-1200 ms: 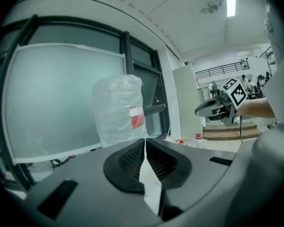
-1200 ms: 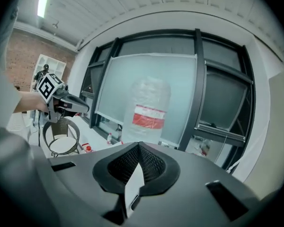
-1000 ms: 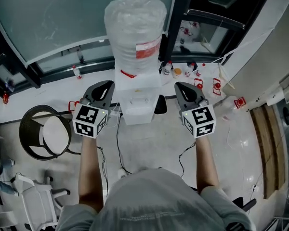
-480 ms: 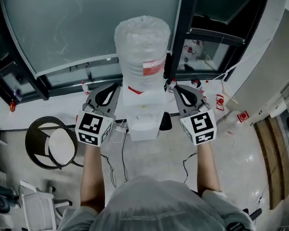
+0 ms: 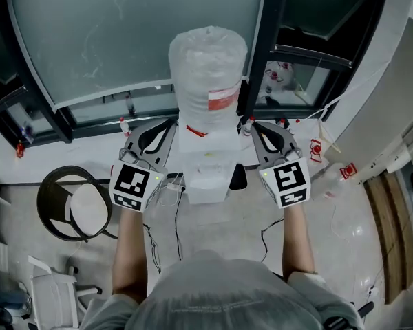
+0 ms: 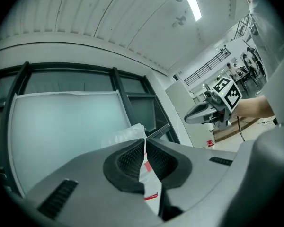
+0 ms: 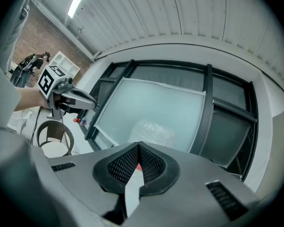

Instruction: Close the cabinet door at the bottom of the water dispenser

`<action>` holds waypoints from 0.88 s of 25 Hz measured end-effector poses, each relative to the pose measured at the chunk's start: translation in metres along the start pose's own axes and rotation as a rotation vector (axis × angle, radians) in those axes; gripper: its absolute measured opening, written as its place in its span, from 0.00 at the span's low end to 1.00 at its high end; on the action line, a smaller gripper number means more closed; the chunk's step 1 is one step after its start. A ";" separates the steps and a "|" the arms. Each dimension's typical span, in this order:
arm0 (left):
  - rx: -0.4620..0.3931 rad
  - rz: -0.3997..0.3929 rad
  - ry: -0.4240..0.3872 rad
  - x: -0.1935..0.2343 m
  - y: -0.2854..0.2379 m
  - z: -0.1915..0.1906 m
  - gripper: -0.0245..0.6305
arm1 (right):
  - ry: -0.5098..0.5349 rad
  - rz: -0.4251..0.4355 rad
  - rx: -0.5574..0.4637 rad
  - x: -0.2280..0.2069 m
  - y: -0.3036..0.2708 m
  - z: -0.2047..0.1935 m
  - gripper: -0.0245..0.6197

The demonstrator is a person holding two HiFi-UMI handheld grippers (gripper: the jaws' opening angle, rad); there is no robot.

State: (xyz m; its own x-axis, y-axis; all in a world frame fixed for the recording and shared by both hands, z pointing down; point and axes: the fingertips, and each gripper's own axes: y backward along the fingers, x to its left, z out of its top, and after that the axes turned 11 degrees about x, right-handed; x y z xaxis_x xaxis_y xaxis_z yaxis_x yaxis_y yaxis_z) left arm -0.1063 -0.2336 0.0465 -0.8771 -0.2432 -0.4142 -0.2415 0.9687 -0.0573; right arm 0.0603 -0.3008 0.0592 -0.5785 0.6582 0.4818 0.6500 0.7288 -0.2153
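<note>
Cabinet door: low on front of water dispenser [image 5: 206,174], hidden from above; open or shut unclear. Left tongs [image 5: 166,124], right tongs [image 5: 253,125] clenched, empty, flanking dispenser top. Risk: stray knock rocks wrapped bottle [image 5: 208,60]; misjudged reach downward misses door.

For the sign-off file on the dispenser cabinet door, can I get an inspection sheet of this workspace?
Surface: pale glossy floor, bare in front of the dispenser.
Job's things: white water dispenser topped by a plastic-wrapped bottle; its bottom cabinet door is not in view.
Clutter: small red-capped bottle by the window; round dark-framed chair.
Grippers: left gripper and right gripper flank the dispenser, fingers shut, empty.
Cables: black cable trails across the floor.
Surroundings: frosted window in dark frames.
</note>
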 end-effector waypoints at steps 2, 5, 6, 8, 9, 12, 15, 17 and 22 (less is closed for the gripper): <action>0.008 -0.003 0.008 -0.001 0.001 -0.006 0.08 | 0.004 0.001 0.015 0.003 -0.001 -0.006 0.08; 0.019 -0.001 0.020 0.000 0.002 -0.011 0.08 | 0.004 0.003 0.022 0.004 -0.001 -0.009 0.08; 0.023 0.000 0.022 0.001 0.001 -0.012 0.08 | 0.005 0.003 0.025 0.004 -0.002 -0.010 0.08; 0.032 -0.003 0.027 0.000 0.001 -0.016 0.08 | 0.009 0.008 0.035 0.006 -0.003 -0.012 0.08; 0.036 -0.006 0.030 0.000 0.001 -0.017 0.08 | 0.009 0.013 0.039 0.008 -0.003 -0.013 0.08; 0.055 -0.008 0.019 -0.004 0.001 -0.020 0.08 | 0.007 0.031 0.045 0.012 -0.003 -0.013 0.08; 0.089 -0.012 -0.032 -0.012 -0.002 -0.024 0.08 | 0.011 0.036 0.050 0.013 -0.002 -0.014 0.08; 0.092 -0.027 -0.031 -0.017 -0.003 -0.026 0.08 | 0.016 0.033 0.058 0.012 -0.002 -0.019 0.08; 0.126 -0.018 -0.030 -0.012 -0.003 -0.037 0.08 | 0.018 0.052 0.067 0.020 -0.006 -0.019 0.08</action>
State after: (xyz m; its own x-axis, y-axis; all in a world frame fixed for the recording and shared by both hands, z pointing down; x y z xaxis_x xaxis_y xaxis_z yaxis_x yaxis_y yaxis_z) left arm -0.1105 -0.2358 0.0856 -0.8598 -0.2610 -0.4389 -0.2015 0.9632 -0.1781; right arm 0.0538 -0.2954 0.0864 -0.5357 0.6922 0.4837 0.6441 0.7053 -0.2959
